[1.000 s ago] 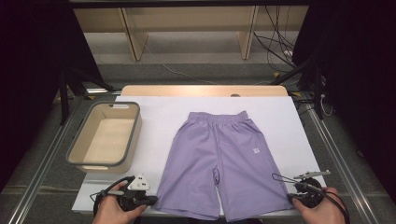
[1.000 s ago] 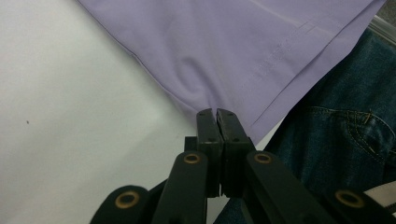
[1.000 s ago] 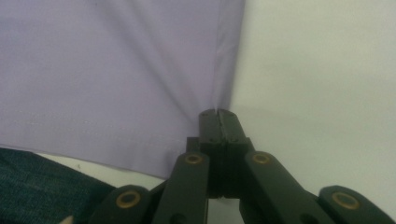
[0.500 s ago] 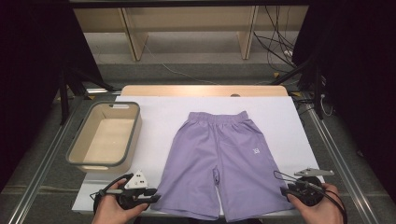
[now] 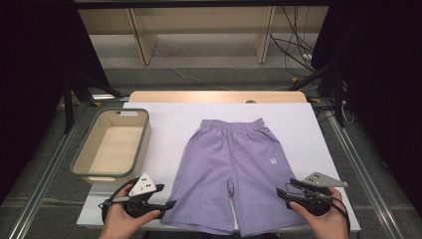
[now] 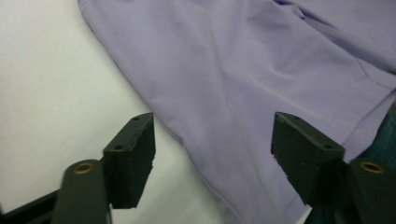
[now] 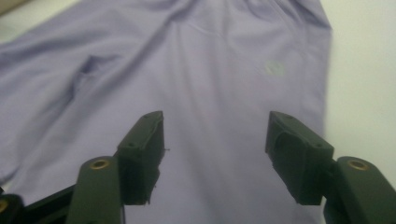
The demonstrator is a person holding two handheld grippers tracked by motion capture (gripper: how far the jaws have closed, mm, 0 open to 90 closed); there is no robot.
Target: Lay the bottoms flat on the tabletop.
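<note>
My left gripper (image 6: 212,154) and right gripper (image 7: 215,154) both hang spread and empty at the 2 near leg hems of the flat lilac fabric shorts (image 5: 239,169) on the white table sheet (image 5: 164,129). Coming in shallow, I risk pinching only 1 layer or the sheet and bunching a leg.

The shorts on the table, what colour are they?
The shorts are plain light purple, with a small white logo; the high view shows them best.

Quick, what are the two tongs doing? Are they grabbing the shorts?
Left tongs: open, holding nothing, aimed at the shorts' hem.
Right tongs: open, holding nothing, over the shorts.
</note>
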